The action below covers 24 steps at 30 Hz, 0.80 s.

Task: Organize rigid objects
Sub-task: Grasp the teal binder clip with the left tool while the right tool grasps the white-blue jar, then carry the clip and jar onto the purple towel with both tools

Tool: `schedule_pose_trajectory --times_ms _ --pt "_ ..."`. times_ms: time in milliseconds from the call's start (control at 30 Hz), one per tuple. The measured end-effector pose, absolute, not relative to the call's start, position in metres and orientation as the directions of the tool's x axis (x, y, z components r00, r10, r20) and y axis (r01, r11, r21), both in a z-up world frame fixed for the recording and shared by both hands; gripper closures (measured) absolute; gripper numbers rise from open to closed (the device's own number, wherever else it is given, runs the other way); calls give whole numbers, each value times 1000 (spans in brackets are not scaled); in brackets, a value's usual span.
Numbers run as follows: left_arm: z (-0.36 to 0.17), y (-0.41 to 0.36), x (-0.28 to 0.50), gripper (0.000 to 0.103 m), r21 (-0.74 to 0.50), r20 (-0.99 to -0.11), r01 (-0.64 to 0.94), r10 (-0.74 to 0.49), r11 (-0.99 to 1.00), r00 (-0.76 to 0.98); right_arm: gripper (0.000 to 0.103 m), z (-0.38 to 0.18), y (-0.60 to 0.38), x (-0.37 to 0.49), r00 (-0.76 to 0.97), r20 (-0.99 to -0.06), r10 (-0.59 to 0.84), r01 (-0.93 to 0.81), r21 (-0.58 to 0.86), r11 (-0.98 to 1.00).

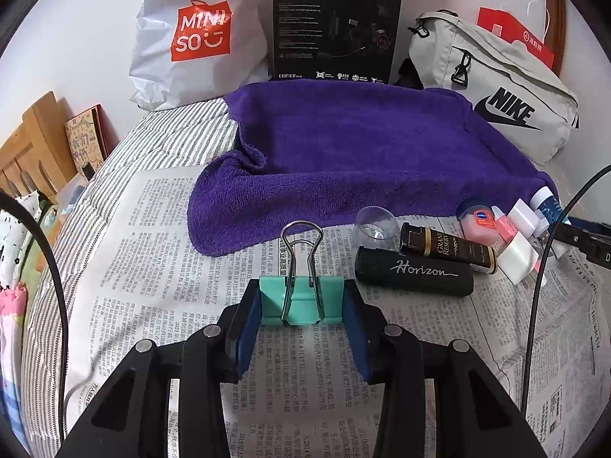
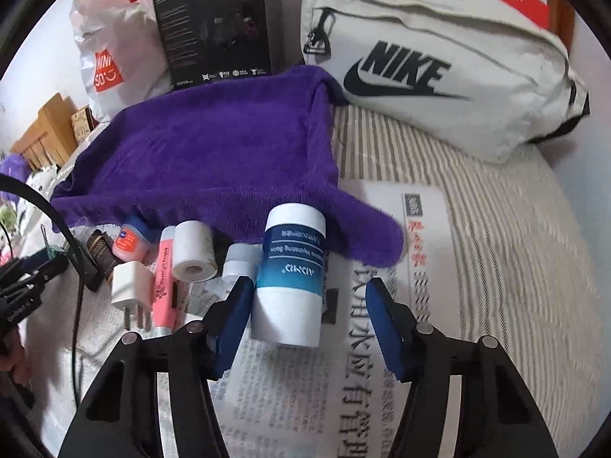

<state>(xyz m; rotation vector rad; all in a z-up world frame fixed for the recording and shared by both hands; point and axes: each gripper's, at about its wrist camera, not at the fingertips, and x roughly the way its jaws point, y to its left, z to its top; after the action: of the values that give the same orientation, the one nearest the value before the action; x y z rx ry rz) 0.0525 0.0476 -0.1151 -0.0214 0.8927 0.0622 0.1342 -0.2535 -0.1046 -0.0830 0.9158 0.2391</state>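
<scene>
My left gripper (image 1: 301, 297) is shut on a teal binder clip (image 1: 301, 300), held upright over the newspaper (image 1: 160, 252). To its right lie a black Horizon case (image 1: 414, 271), a brown bottle (image 1: 446, 247), a clear cup (image 1: 375, 226) and a pink jar (image 1: 479, 221). My right gripper (image 2: 309, 294) is open around a white and blue tube (image 2: 290, 278) that lies on the newspaper; the left pad (image 2: 233, 320) is close to it, the right pad (image 2: 385, 328) is apart. A white plug (image 2: 131, 288), pink marker (image 2: 165, 282) and white roll (image 2: 193, 252) lie to the left.
A purple towel (image 1: 355, 152) covers the middle of the striped bed (image 2: 496, 229). Behind it stand a white Miniso bag (image 1: 191, 38), a black headset box (image 1: 336, 26) and a grey Nike bag (image 2: 439, 68). A wooden frame (image 1: 34, 141) is at the left.
</scene>
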Motion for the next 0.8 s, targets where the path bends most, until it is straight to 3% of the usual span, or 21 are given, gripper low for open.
schedule_pose_trajectory --times_ms 267,733,767,800 --pt "-115 48 52 64 7 -779 -63 45 998 626 54 -119 -247 149 576 -792 200 -267 49 962" --pt "-115 48 52 64 7 -778 -63 45 998 626 52 -123 -244 146 616 -762 198 -272 30 962" --pt "-116 47 52 64 6 -778 -63 44 998 626 54 -122 -244 145 616 -763 196 -272 27 962" --pt "-116 48 52 64 3 -779 -63 42 998 626 64 -121 -243 144 611 -766 200 -282 25 959"
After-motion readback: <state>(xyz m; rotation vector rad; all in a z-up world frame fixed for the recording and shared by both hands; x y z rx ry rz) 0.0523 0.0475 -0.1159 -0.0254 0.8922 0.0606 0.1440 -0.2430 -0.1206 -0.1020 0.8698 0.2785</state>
